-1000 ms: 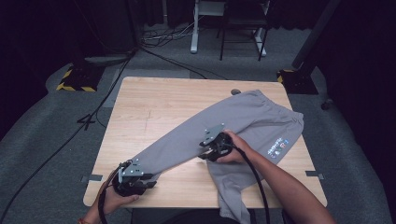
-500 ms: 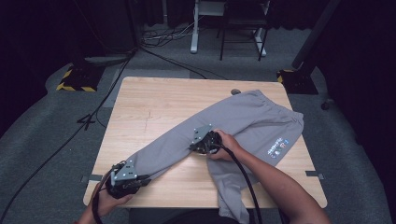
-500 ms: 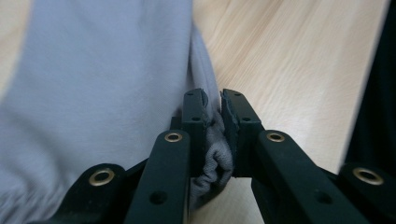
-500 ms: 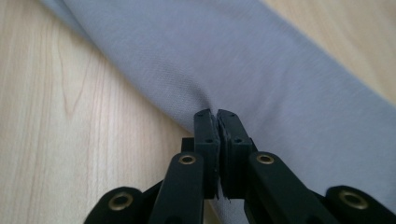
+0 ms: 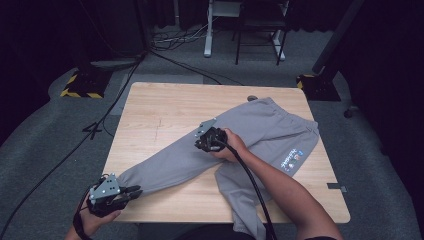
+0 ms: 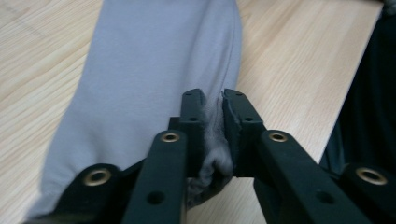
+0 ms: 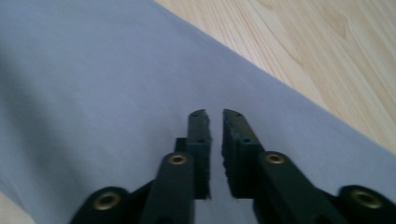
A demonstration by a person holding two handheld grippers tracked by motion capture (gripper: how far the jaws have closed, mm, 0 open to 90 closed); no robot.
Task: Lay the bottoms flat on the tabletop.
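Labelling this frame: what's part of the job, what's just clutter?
In the job: grey sweatpants; left gripper pinching the leg cuff; right gripper over mid-leg; light wooden table.
Lying about: black floor cables; white desk legs; yellow-black striped base.

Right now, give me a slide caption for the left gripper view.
Left gripper pinching the cuff fold of grey sweatpants at the edge of a wooden table.

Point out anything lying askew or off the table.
The grey sweatpants lie diagonally. One leg hangs over the near edge of the table; the other's cuff is bunched between the left gripper jaws.
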